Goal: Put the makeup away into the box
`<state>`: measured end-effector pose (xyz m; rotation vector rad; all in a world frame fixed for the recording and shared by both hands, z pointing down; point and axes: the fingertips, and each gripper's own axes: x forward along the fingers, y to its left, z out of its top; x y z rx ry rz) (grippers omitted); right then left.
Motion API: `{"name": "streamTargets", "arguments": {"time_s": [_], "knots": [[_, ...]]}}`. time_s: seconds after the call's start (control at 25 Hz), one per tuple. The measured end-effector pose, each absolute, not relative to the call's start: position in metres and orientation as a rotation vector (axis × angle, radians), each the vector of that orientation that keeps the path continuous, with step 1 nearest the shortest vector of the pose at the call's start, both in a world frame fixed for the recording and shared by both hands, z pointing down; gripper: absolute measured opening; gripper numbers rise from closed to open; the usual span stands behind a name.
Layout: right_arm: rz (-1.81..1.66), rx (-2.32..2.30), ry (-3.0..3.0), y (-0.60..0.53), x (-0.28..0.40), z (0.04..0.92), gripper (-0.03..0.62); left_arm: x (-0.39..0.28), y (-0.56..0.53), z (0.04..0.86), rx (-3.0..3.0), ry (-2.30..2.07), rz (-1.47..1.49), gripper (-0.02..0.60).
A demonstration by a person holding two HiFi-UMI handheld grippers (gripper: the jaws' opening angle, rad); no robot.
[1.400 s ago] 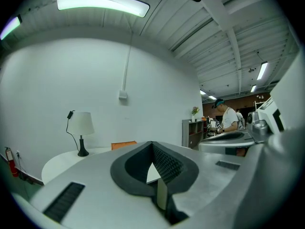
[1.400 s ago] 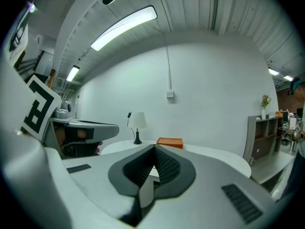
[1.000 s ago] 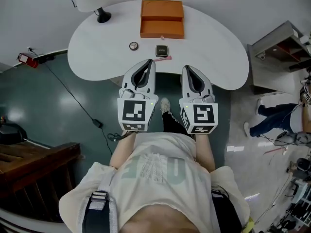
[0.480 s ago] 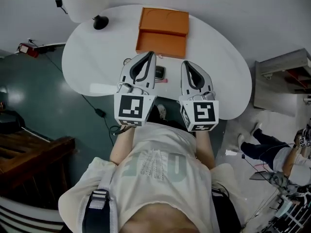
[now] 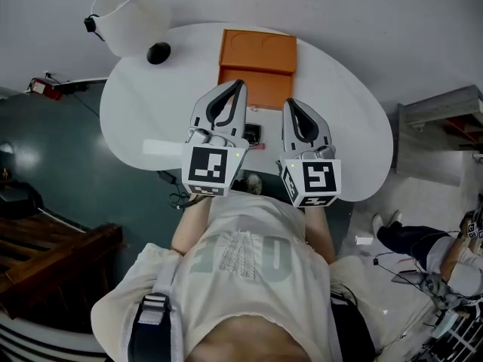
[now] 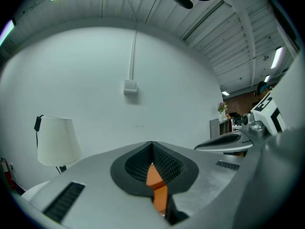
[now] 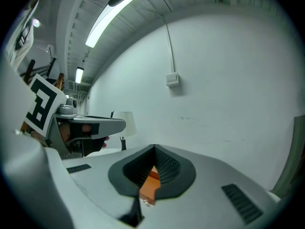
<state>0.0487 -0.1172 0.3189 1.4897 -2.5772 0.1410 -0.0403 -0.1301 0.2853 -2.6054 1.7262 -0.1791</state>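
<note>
A flat orange rectangular box (image 5: pixel 258 55) is seen at upper centre of the head view, on a smooth white table with rounded edges (image 5: pixel 343 115). It is made up of two matte panels, one above the other in the frame. Each panel's long axis runs left to right, dipping slightly at the right, and the nearer panel is partly covered by the gripper tips.

A small dark square makeup compact with a pale centre (image 5: pixel 253 134) lies outside the box, below it in the frame, near the table's lower edge and between the two grippers.

The left gripper (image 5: pixel 239 84), a grey plastic shell with black ribbed pads, is pointed at the box. Its fingers are pressed together at the tips with nothing clamped, and orange shows through the teardrop hollow behind them. The right gripper (image 5: pixel 289 102) is built the same, with fingers also together and empty, and is aimed beside the box's lower right corner.

A white conical lampshade (image 5: pixel 124 17) and a round black lamp base (image 5: pixel 158 53) are seen at upper left.
</note>
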Motion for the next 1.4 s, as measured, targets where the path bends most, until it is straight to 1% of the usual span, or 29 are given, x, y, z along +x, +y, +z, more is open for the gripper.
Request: {"name": "streamTargets", "arguments": {"time_s": [0.16,0.28,0.32,0.36,0.48,0.6,0.72,0.84,0.92,1.0,1.08,1.4], "knots": [[0.124,1.466,-2.587,-0.128,0.041,0.318,-0.003,-0.04,-0.141,0.284,-2.617,1.661,-0.175,0.0],[0.142,1.435,-2.596,-0.133,0.035,0.322,-0.003,-0.035,-0.151,0.287,-2.653,1.514,-0.202,0.0],[0.155,1.428,-2.596,-0.133,0.035,0.324,-0.003,-0.032,-0.153,0.292,-2.695,1.445,-0.227,0.053],[0.165,1.423,-2.593,-0.133,0.036,0.326,-0.003,-0.028,-0.154,0.298,-2.748,1.371,-0.254,0.135],[0.179,1.415,-2.576,-0.132,0.042,0.331,-0.003,-0.016,-0.152,0.317,-2.859,1.118,-0.391,0.22],[0.204,1.409,-2.569,-0.131,0.046,0.338,-0.003,0.0,-0.139,0.357,-2.849,0.779,-0.711,0.292],[0.225,1.399,-2.552,-0.128,0.046,0.346,-0.003,0.009,-0.112,0.417,-2.783,0.402,-1.054,0.301],[0.236,1.391,-2.534,-0.125,0.046,0.352,-0.003,0.01,-0.089,0.478,-2.746,0.159,-1.284,0.307],[0.245,1.389,-2.526,-0.122,0.047,0.356,-0.003,0.011,-0.082,0.509,-2.756,0.105,-1.373,0.313],[0.256,1.383,-2.52,-0.119,0.049,0.359,-0.003,0.012,-0.079,0.532,-2.764,0.077,-1.444,0.332],[0.263,1.38,-2.508,-0.117,0.05,0.362,-0.003,0.012,-0.077,0.551,-2.736,0.033,-1.512,0.334],[0.261,1.387,-2.483,-0.111,0.056,0.369,-0.003,0.002,-0.078,0.594,-2.585,-0.036,-1.704,0.334]]}}
